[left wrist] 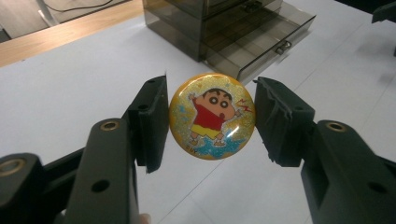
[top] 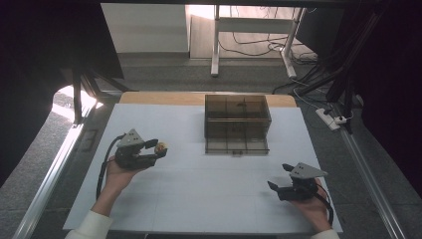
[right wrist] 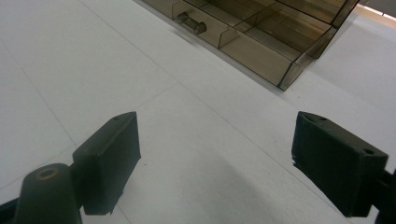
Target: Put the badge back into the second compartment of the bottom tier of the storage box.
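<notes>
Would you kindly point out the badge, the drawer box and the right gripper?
badge [left wrist: 212,116]: left gripper view, middle of its printed face.
drawer box [top: 237,123]: high view, its smoky top panel.
right gripper [top: 279,177]: high view, midway between its open fingertips.

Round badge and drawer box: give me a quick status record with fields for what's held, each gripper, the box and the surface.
held item: round badge, gold glitter with a cartoon figure in a red shirt, gripped at its edges
left gripper: shut on the badge, lifted off the table
right gripper: open, nothing between its jaws, low over the table
drawer box: smoky see-through plastic, bottom drawer pulled out, divided compartments
table: white cover, wooden edge at the far side
</notes>
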Demonstrator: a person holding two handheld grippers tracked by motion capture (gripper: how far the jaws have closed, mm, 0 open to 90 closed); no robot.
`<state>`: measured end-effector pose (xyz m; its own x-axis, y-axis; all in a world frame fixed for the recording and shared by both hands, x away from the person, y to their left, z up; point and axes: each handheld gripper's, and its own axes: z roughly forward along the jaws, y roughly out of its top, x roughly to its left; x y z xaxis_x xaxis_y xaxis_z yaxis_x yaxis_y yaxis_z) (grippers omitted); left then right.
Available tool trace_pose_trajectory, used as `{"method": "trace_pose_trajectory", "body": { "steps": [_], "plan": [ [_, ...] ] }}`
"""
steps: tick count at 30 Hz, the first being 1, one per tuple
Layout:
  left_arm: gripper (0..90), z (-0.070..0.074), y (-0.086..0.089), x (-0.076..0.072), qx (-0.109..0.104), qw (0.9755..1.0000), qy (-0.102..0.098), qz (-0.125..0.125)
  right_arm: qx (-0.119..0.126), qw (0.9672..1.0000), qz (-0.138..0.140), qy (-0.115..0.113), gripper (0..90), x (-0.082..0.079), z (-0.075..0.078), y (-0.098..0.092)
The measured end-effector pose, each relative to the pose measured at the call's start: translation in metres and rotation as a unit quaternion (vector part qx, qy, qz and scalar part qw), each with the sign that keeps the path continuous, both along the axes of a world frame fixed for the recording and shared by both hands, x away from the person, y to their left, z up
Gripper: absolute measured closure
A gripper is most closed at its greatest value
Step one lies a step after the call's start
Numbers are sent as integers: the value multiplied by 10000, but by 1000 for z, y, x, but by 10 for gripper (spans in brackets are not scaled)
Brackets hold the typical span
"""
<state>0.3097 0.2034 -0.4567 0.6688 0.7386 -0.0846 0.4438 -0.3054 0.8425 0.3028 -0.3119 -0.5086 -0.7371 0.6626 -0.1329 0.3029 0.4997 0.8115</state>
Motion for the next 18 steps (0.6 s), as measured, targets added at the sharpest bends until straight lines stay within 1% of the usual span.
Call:
{"method": "trace_pose_trajectory", "body": {
  "steps": [11, 18],
  "plan": [
    [464, 3, -21, 8, -7, 9998, -29, -184, 53, 10000, 4, 9, 153, 0, 1, 0],
    [464, 3, -32, 13, 47, 9996, -27, -281, 62, 10000, -9, 21, 153, 0, 0, 0]
  ]
}}
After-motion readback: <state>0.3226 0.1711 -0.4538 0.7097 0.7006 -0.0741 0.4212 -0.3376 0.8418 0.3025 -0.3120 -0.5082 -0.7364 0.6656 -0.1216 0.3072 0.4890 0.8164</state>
